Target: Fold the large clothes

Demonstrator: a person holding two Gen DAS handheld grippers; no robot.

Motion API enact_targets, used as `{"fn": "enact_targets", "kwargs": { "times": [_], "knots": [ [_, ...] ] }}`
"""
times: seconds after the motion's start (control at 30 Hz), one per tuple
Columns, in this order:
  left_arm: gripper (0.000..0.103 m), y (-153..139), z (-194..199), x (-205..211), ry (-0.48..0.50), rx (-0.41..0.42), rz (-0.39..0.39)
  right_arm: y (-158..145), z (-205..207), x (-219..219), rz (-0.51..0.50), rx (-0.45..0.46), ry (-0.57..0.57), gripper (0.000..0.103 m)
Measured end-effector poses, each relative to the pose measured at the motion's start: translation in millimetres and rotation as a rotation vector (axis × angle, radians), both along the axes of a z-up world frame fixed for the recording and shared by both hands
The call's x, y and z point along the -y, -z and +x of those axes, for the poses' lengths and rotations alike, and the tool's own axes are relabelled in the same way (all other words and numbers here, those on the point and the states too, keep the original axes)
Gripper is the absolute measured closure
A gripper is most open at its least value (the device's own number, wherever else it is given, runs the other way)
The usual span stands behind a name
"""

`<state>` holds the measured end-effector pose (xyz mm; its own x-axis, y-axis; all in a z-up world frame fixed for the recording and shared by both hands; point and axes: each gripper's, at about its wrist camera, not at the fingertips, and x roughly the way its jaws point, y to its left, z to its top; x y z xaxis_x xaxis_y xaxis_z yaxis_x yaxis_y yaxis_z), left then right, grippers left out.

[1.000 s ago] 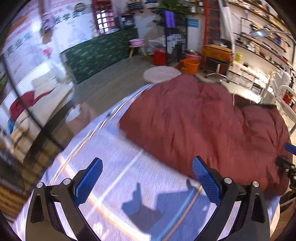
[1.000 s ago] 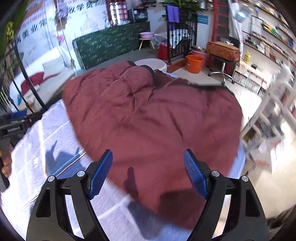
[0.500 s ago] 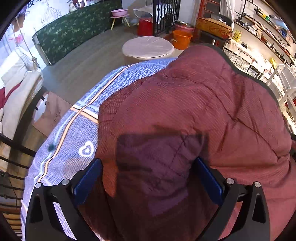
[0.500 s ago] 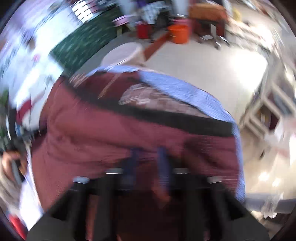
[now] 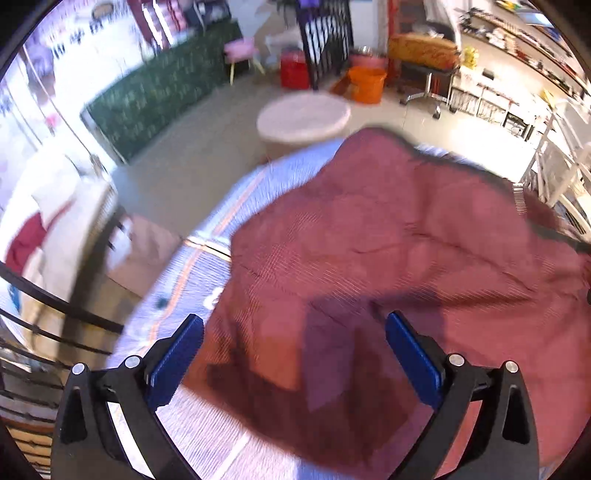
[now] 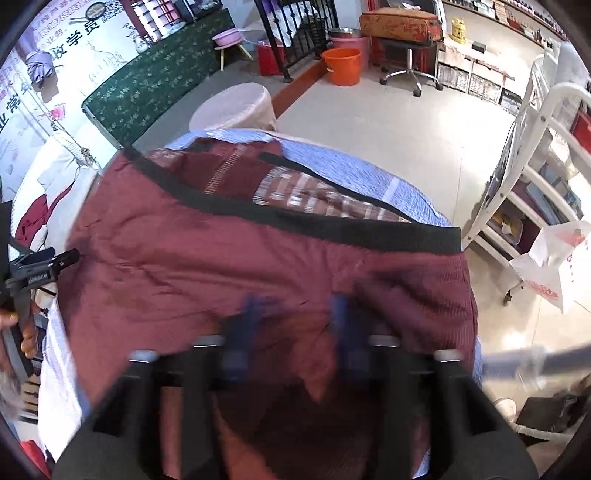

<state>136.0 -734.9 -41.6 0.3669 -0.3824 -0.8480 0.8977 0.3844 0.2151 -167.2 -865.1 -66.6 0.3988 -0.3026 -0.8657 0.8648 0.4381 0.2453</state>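
At nine o'clock the left gripper hangs with its jaws spread wide and nothing between them, above the near edge of the maroon garment. The garment lies heaped across the striped bedcover, its black hem band running from ten to three (lining showing beyond). At six o'clock the right gripper is blurred, jaws narrow and apparently pinching cloth. Folding looks barely begun.

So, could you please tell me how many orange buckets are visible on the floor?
1: the orange bucket stands on the floor beyond the bed, beside the black railing. Others may be hidden.
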Motion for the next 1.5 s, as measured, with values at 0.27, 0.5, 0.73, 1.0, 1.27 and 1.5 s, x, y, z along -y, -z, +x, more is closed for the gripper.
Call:
{"fn": "enact_targets", "kwargs": {
  "times": [0.27, 0.5, 0.73, 1.0, 1.27, 1.5],
  "knots": [
    [0.006, -58.2, -68.5, -66.3, 0.007, -0.073, 0.019, -54.7, 1.0, -57.1, 0.005, -0.087, -0.055, 0.015],
    [0.006, -95.0, -104.4, -68.1, 0.014, -0.034, 0.023, -81.5, 1.0, -94.5, 0.086, -0.166, -0.08, 0.012],
    [0.006, -97.4, -130.4, -50.3, 0.094, 0.005, 0.069, -95.5, 11.1, -111.5, 0.075, -0.191, -0.061, 0.008],
    [0.006, -85.6, -138.1, -53.6, 0.127, -0.071, 0.115, -87.3, 19.7, -123.9, 0.1, -0.25, -0.037, 0.008],
    [0.006, -80.9, -136.4, -54.0, 0.115, -0.104, 0.144, -78.6, 23.7, -128.3, 0.136, -0.25, -0.017, 0.008],
    [0.006, -77.8, -139.5, -52.7, 0.114, -0.079, 0.165, -77.2, 23.3, -128.3, 0.135, -0.257, -0.011, 0.008]
  ]
}}
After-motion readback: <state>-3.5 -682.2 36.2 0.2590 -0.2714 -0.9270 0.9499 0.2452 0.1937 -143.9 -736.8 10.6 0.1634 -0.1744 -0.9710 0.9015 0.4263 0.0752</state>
